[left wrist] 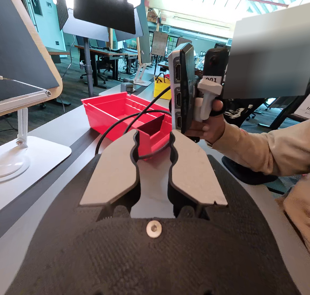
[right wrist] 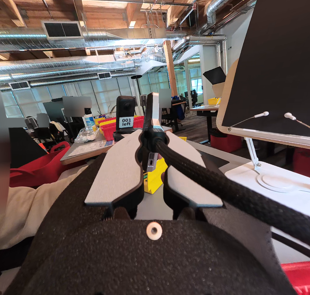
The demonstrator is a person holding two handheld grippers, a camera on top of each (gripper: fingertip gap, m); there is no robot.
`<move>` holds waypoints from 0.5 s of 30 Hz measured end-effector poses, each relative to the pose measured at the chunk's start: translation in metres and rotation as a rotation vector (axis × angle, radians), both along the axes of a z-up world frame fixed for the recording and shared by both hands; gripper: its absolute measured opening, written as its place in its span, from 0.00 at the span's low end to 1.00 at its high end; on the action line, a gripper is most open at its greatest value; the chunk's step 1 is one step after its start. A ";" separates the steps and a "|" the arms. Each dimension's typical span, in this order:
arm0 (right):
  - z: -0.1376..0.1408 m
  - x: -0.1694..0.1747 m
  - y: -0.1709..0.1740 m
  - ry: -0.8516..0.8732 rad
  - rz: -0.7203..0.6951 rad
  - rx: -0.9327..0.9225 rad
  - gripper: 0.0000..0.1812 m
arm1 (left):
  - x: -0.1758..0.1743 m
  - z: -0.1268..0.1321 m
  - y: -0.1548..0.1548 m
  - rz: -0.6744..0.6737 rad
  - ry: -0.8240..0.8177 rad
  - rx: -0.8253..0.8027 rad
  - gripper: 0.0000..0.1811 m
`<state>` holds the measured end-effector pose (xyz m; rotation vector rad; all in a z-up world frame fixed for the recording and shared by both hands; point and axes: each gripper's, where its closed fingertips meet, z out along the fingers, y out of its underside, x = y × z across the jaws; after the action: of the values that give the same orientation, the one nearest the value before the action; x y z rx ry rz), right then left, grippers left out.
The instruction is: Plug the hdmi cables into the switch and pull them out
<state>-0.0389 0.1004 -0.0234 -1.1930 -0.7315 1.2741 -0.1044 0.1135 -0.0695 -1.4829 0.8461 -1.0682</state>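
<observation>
Right gripper [right wrist: 153, 140] level, clamping switch [left wrist: 182, 89] upright.

From my seat I see a red bin [left wrist: 117, 109] with a dark divider on the grey table [left wrist: 70, 124], and a yellow bin [left wrist: 161, 89] well behind it. A white stand base [left wrist: 33, 154] sits at left. Through the other camera, a yellow block [right wrist: 155, 178] lies on the table, with red bins [right wrist: 109, 129] farther back.
</observation>
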 end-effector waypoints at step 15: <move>-0.013 -0.014 0.003 0.037 -0.042 -0.031 0.11 | -0.012 -0.014 0.020 0.047 -0.013 -0.025 0.17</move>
<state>-0.0529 0.1035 -0.0363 -1.2011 -0.6593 1.2734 -0.1169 0.1338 -0.0831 -1.5076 0.7877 -1.0559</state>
